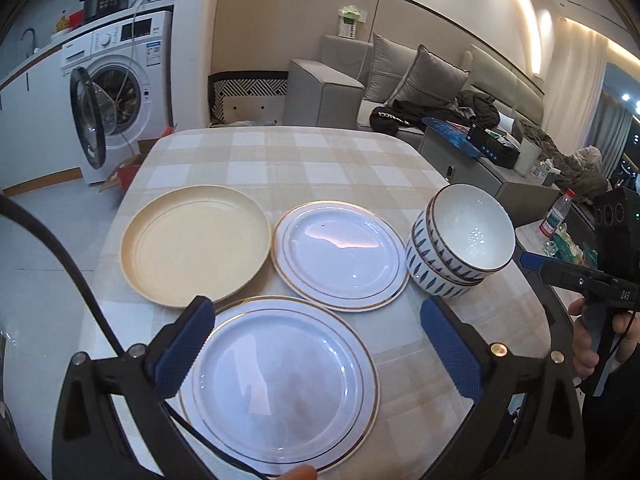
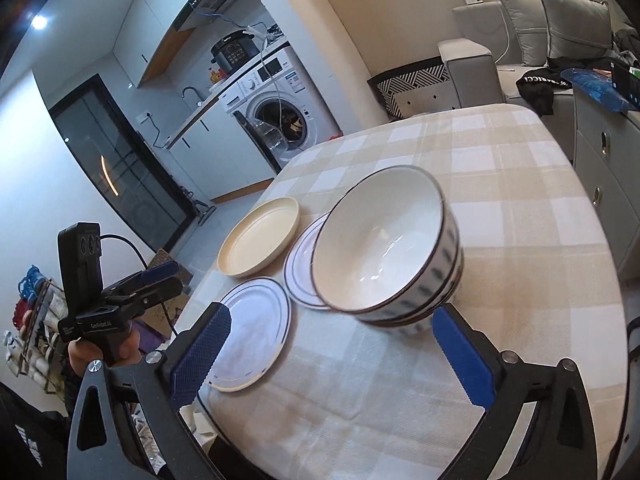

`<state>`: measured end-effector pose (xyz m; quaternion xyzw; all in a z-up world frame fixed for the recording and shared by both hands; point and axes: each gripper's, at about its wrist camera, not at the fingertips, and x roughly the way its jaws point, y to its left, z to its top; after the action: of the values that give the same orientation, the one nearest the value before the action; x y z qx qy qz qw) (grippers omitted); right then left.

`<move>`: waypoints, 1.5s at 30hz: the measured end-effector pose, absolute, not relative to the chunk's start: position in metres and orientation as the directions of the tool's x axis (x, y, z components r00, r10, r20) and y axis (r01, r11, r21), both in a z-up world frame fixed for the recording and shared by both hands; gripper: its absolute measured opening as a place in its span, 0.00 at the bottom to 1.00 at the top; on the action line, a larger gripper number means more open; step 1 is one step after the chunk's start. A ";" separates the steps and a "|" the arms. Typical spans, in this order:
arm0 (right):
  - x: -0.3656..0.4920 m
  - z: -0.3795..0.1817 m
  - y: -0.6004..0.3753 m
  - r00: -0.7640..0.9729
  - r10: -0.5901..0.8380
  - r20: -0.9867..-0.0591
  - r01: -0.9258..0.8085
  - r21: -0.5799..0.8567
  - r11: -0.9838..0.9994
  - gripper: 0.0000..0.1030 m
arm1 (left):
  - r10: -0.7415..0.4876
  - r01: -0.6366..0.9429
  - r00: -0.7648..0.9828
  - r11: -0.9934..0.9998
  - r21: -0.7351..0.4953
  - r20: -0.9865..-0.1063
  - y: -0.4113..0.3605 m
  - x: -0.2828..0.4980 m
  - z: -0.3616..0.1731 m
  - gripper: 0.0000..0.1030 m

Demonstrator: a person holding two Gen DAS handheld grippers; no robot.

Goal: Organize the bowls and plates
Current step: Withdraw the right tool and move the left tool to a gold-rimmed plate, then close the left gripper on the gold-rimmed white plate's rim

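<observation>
Nearest the left wrist lens, the left gripper (image 1: 316,344) stands with its jaws spread wide and nothing between the pads; its fingers (image 1: 184,348) are faced with blue, knurled rubber on black arms. Just beyond them lies a white plate (image 1: 280,392), round, glossy, flat, trimmed with thin gold rings. At about 12 o'clock from it sits a second white plate (image 1: 340,256) of the same make, and at 10 o'clock a cream dish (image 1: 196,246), matte, round, with a raised upright rim. All three lie flat and face up; being round, none has a long axis.

At 2 o'clock from the near plate stands a stack of bowls (image 1: 460,240), mouths up, nested, glazed white inside with blue leaf marks outside and a dark rim line. Its foot is just beside the second plate's edge.

Everything rests on a table (image 1: 280,160) covered in a beige and white checked cloth, smooth and slightly wrinkled.

From the right wrist view, the right gripper (image 2: 328,356) is likewise wide open and empty, blue pads either side, with the bowl stack just ahead between its fingertips' lines, untouched. A hand (image 2: 86,354) holds the left tool at 9 o'clock.
</observation>
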<state>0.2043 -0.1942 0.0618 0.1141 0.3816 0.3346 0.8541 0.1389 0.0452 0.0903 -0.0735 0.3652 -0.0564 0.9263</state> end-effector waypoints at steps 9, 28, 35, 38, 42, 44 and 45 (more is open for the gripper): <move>0.183 0.045 -0.148 0.446 0.650 -0.616 -0.514 0.418 0.749 1.00 | -0.085 -0.039 0.732 0.985 -0.166 -0.676 0.076 0.112 0.069 1.00; 0.183 -0.005 -0.060 0.345 0.605 -0.717 -0.527 0.385 0.757 0.99 | -0.064 -0.095 0.669 0.981 -0.170 -0.740 0.112 0.115 0.016 1.00; 0.197 -0.022 -0.041 0.290 0.613 -0.735 -0.522 0.415 0.745 0.99 | -0.081 -0.097 0.649 0.977 -0.188 -0.757 0.119 0.120 0.000 1.00; 0.201 -0.027 -0.036 0.279 0.614 -0.738 -0.518 0.423 0.744 0.98 | -0.088 -0.105 0.633 0.974 -0.198 -0.769 0.123 0.122 -0.005 1.00; 0.203 -0.032 -0.034 0.265 0.625 -0.734 -0.515 0.440 0.735 0.97 | -0.101 -0.102 0.610 0.974 -0.204 -0.786 0.124 0.124 -0.011 0.99; 0.203 -0.035 -0.032 0.257 0.634 -0.729 -0.517 0.451 0.727 0.96 | -0.115 -0.098 0.600 0.972 -0.215 -0.792 0.125 0.124 -0.013 0.98; 0.204 -0.037 -0.032 0.252 0.637 -0.728 -0.516 0.456 0.725 0.96 | -0.125 -0.090 0.597 0.971 -0.221 -0.793 0.125 0.124 -0.014 0.98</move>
<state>0.2036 -0.0318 -0.0370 0.0619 0.4905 0.3654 0.7887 0.1240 0.1248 -0.0141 -0.1199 0.4490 -0.0100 0.8854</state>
